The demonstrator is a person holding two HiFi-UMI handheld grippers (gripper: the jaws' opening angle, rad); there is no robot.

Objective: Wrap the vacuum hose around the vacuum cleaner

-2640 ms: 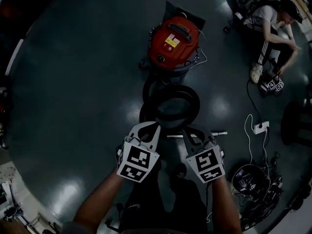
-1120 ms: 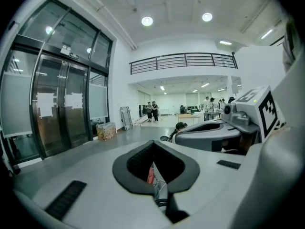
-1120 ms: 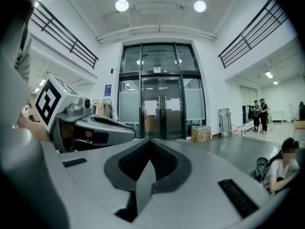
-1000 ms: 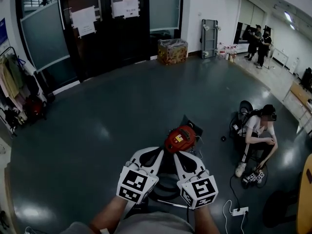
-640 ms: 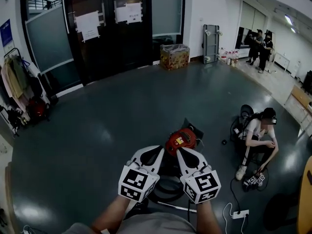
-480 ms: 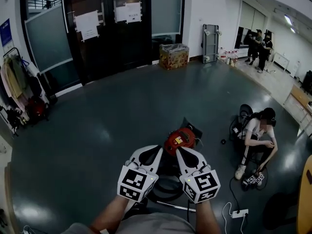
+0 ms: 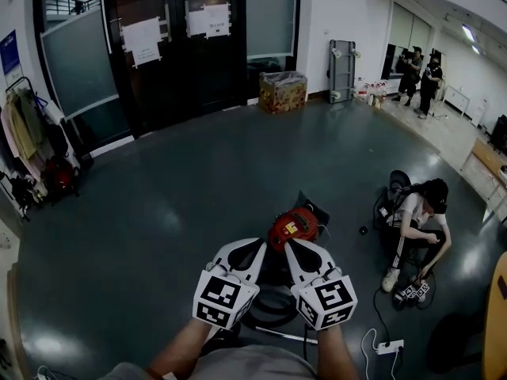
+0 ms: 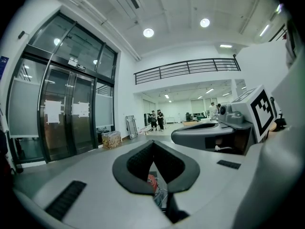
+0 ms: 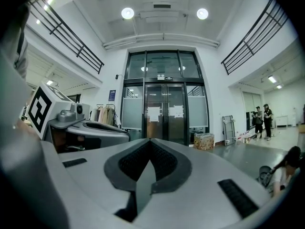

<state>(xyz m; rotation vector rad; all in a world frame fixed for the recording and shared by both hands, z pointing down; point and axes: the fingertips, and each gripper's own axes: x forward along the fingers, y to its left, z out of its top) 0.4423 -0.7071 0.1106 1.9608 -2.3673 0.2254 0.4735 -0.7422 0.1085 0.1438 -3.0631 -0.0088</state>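
Your left gripper (image 7: 253, 249) and right gripper (image 7: 295, 249) hold as half a second ago, jaws together and empty; the seated person (image 7: 416, 220) has bowed lower; the round red vacuum cleaner (image 7: 293, 226) stands mid-way across the dark grey floor (image 7: 158, 212); its coiled black hose (image 7: 273, 313) lies nearer you, partly hidden behind both grippers.

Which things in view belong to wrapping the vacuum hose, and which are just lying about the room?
Job in hand: red vacuum cleaner; black hose coiled on the floor by it; left hand-held gripper and right hand-held gripper, both shut and empty.

Lying about: power strip; cardboard box; folded trolley; coats on the rack.
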